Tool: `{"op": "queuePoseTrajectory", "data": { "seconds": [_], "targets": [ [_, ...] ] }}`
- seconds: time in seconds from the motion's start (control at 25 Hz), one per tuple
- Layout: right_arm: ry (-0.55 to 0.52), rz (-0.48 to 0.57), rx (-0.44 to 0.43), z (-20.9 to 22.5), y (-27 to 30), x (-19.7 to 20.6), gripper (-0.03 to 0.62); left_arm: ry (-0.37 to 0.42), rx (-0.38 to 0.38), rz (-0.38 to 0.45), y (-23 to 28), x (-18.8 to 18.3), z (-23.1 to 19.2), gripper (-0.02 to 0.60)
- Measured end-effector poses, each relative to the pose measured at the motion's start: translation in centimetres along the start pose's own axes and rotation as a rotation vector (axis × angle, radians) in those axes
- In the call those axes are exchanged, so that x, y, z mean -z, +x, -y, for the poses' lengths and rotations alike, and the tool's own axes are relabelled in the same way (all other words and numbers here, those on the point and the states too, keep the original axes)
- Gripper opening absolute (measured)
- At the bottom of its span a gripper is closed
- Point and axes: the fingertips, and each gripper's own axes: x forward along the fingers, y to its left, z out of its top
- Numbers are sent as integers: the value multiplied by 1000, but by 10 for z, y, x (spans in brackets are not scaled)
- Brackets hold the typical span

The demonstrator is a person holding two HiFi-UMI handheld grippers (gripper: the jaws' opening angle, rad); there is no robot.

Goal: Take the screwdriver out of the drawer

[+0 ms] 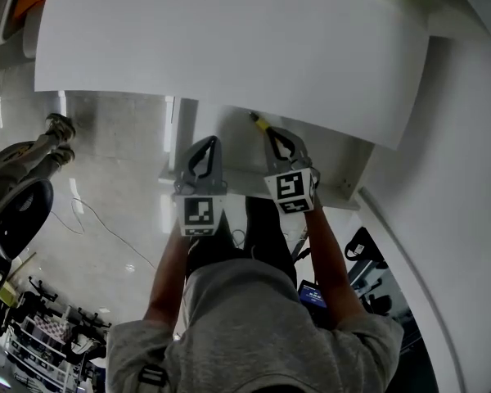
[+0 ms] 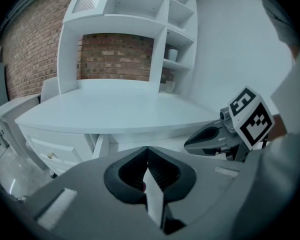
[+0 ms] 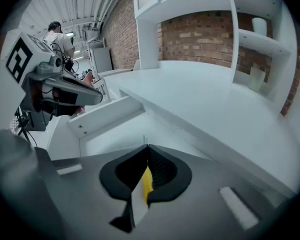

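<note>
Right gripper [image 3: 147, 147]: you are clamping its jaws tight on the yellow-handled screwdriver [image 3: 147, 183].
Left gripper [image 2: 147, 148]: you are holding its jaws together, empty.
Drawer [image 3: 106, 112]: standing open below both.

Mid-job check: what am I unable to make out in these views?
- Yellow-handled screwdriver: right gripper view, mostly hidden inside the shut jaws of the right hand-held gripper; tip shape too small in head view.
- White drawer: head view, its inside partly covered by the left hand-held gripper, the right one and the white desk top.
</note>
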Motion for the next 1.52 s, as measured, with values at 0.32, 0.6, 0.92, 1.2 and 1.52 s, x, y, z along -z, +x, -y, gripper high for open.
{"op": "queuePoseTrajectory", "data": {
  "seconds": [0.32,0.6,0.92,1.2,1.52],
  "targets": [
    [-86,-140,-35,-6,29,28,127,1,6,-26,5,10,0,12],
    [-90,-231,-83,-10,48,48,190,-5,13,-38,7,15,3,12],
    [-91,-261,-77,-10,52,58,116,-5,13,-34,7,17,5,12],
    [-103,-268,-67,-9,53,60,81,10,12,-33,4,15,3,12],
    [-106,-263,-75,-13,47,58,80,21,15,-28,-1,10,2,12]
  ]
}}
